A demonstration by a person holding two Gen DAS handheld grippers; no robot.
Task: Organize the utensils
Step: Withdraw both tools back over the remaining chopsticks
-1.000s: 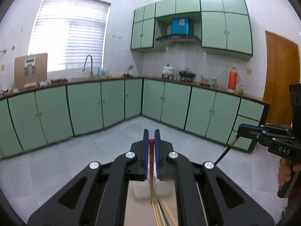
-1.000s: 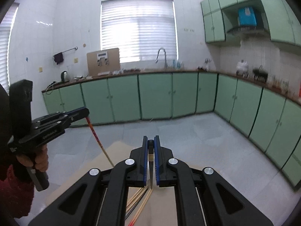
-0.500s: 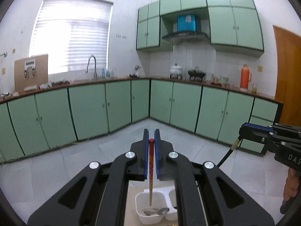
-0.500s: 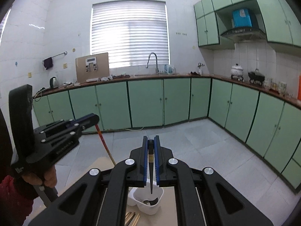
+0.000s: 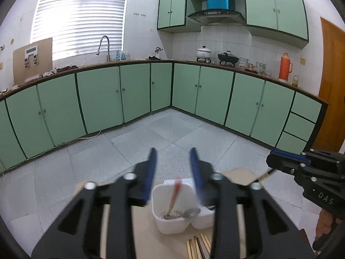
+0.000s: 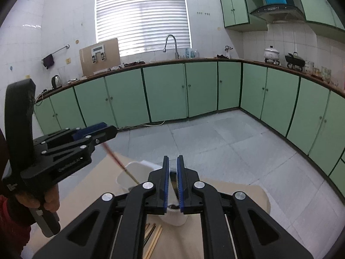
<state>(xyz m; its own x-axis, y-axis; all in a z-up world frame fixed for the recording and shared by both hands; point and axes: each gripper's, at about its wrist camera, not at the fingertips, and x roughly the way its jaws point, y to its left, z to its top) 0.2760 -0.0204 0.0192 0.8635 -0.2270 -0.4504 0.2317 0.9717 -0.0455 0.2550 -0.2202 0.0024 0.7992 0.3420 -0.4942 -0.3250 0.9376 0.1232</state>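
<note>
My left gripper (image 5: 173,168) hangs over a white two-compartment container (image 5: 172,220), its jaws opening. The red-tipped chopstick (image 5: 175,196) has left the pads and stands tilted in the left compartment beside a metal spoon (image 5: 190,212). In the right wrist view this chopstick (image 6: 120,161) slants down from the left gripper (image 6: 107,130) into the container (image 6: 129,168). My right gripper (image 6: 172,172) sits above the other compartment with its jaws opening. A dark chopstick (image 6: 174,183) hangs loose between them, and its lower end (image 5: 266,174) shows below the right gripper (image 5: 270,161).
Several more chopsticks (image 5: 198,246) (image 6: 153,237) lie on the beige tabletop (image 6: 237,194) in front of the container. Tiled floor and green cabinets lie beyond the table's far edge. A hand (image 6: 49,200) holds the left gripper's handle.
Both grippers came down over the container. The left jaws went from shut on the red-tipped chopstick to apart, and the chopstick dropped in. The right jaws parted a little.
</note>
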